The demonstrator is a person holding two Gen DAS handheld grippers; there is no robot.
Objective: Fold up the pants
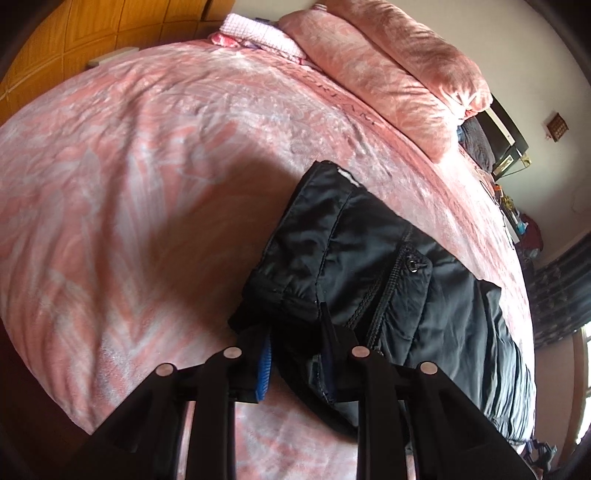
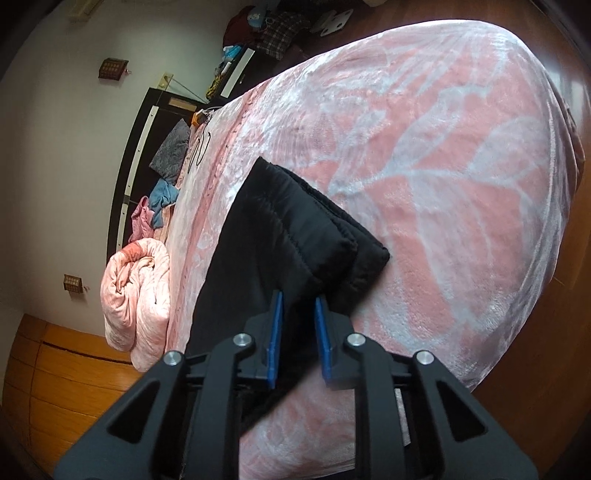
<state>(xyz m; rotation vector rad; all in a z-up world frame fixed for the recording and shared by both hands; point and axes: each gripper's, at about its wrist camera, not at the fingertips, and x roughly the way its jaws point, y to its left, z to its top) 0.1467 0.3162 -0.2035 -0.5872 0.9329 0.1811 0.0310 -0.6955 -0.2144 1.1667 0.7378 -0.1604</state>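
The black pants (image 1: 373,258) were of a smooth, slightly shiny padded fabric with stitched seams, a zip and a metal snap at the fly; they lay folded into a thick rectangular bundle with squared corners. In the right wrist view the pants (image 2: 280,236) showed quilted stitch lines and a plush-looking edge at the stacked hems.

The bundle rested on a bed covered with a pink and white fleece blanket (image 1: 147,166), soft-piled, with a large leaf pattern. A rolled pink quilt (image 1: 399,62) lay at the head of the bed with a checked pink cloth (image 1: 258,33) beside it. Wooden panelling (image 1: 74,40) stood beyond the bed, and a white wall (image 2: 55,166) carried two small brown fittings. Loose clothing lay along the dark bed frame (image 2: 136,147).

The left gripper (image 1: 295,354) had its jaws narrowly parted, with a fold of the pants' waist end bunched between them; one blue pad (image 1: 264,369) showed, the other was hidden by cloth, and the jaws appeared to pinch the fabric.

The right gripper (image 2: 298,332) stood at the hem end. Its jaws were slightly spread, the blue pads (image 2: 276,332) bare, with black fabric beneath and between them but not pressed.
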